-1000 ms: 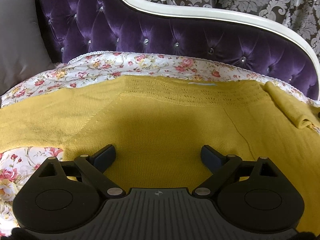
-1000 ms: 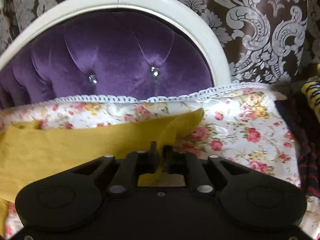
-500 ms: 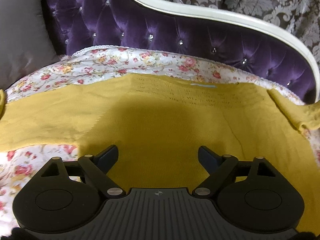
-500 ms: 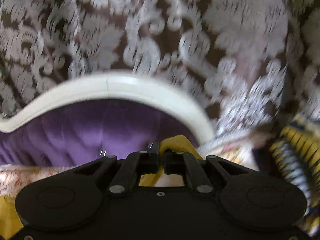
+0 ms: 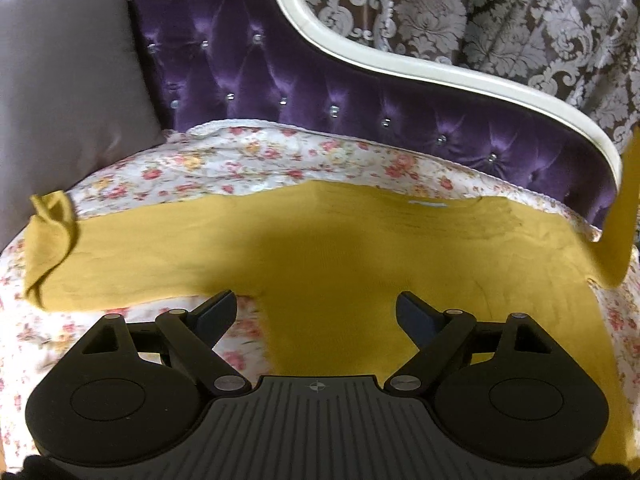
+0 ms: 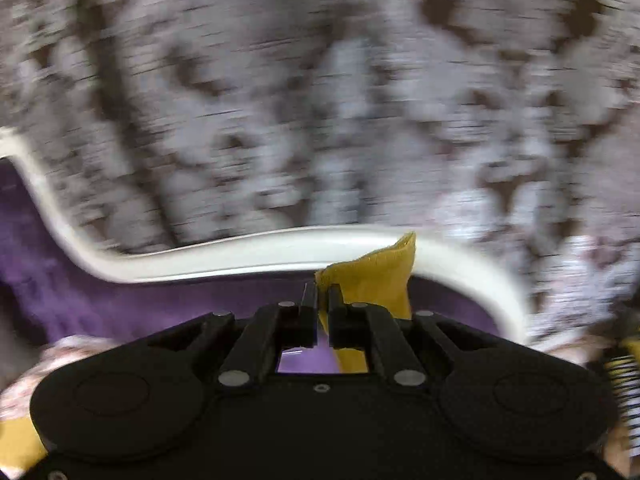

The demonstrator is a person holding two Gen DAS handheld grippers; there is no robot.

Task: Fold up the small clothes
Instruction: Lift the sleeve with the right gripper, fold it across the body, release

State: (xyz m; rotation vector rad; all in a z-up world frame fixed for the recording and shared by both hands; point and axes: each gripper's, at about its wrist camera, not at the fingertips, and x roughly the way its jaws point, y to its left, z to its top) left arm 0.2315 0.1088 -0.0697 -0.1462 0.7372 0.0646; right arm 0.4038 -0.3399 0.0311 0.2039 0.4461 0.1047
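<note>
A mustard yellow knit sweater (image 5: pixel 328 256) lies spread flat on a floral sheet (image 5: pixel 256 164), its left sleeve (image 5: pixel 52 248) stretched out to the left. My left gripper (image 5: pixel 316 312) is open and empty, hovering over the sweater's body near its left side edge. The right sleeve (image 5: pixel 624 216) is lifted up at the far right of the left wrist view. My right gripper (image 6: pixel 323 300) is shut on that sleeve's end (image 6: pixel 376 276), held high in front of the headboard. The right wrist view is blurred by motion.
A purple tufted headboard (image 5: pixel 280 80) with a white frame (image 5: pixel 400 64) stands behind the bed. A grey pillow (image 5: pixel 64 72) leans at the left. A patterned damask curtain (image 5: pixel 500 12) hangs behind. Striped yellow fabric (image 6: pixel 624 372) shows at the right.
My right gripper has lifted the right sleeve up off the sheet and swung its view upward. My left gripper has pulled back, so more of the sweater and the left sleeve show.
</note>
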